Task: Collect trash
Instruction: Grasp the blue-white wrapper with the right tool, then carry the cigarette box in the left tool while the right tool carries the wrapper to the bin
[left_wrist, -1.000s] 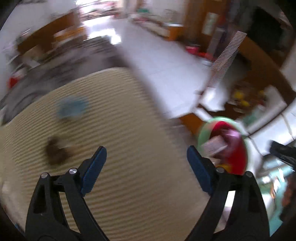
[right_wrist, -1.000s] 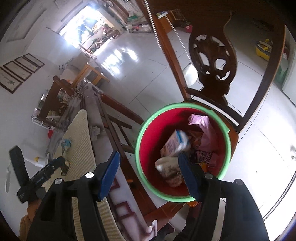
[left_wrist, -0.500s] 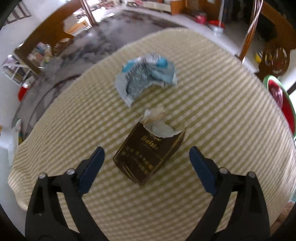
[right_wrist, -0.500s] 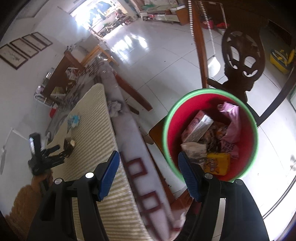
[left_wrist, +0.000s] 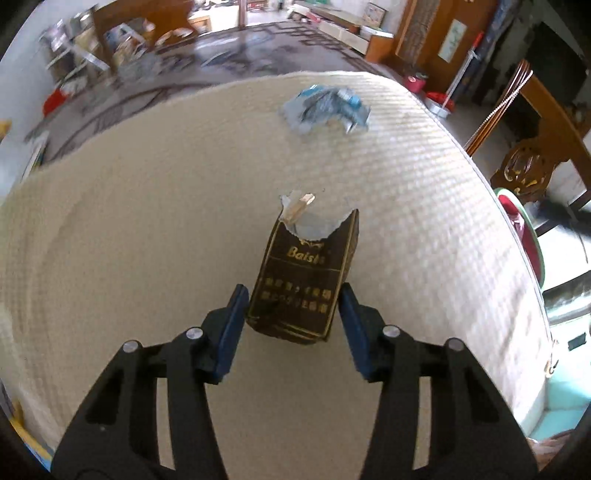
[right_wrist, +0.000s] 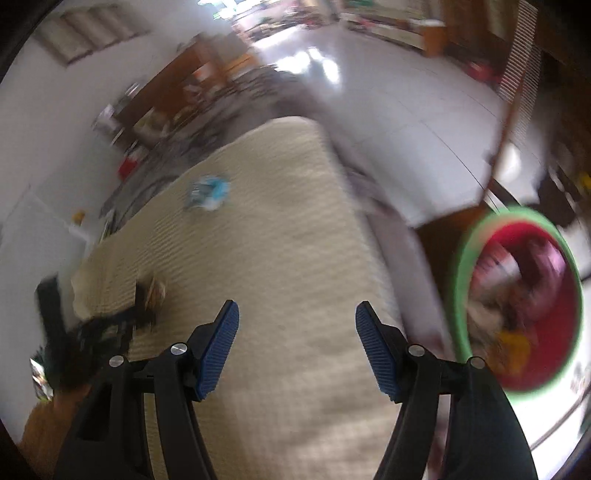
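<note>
Through the left wrist camera, found a worktop (left_wrist: 147, 221) under a cream woven cloth. Near its middle, found one dark brown carton (left_wrist: 303, 273) with gold print, lying flat with its top torn open in a ragged edge and pale lining showing inside. Found the left hand-held gripper (left_wrist: 291, 299) astride the lower end of that carton. Had just been closing, with the carton between the jaws and a blue pad against each long side. Further back and a little to the right, spotted one crumpled wrapper (left_wrist: 325, 109), blue and silver, well apart from the carton. At the far right edge, caught a slice of one red bin (left_wrist: 517, 229) with a green rim, off the worktop.

Through the right wrist camera, much blurred, made out the same carton (right_wrist: 155, 291) at the left edge of the worktop. Made out the wrapper (right_wrist: 208, 190) further back. Found the right hand-held gripper (right_wrist: 297, 332) over bare cloth in the middle, jaws standing apart with nothing between them. At the right, saw the bin holding a heap of pink, white and yellow rubbish, too smeared to count.

Counted two pieces of trash on the worktop, one bin, two hand-held grippers.
</note>
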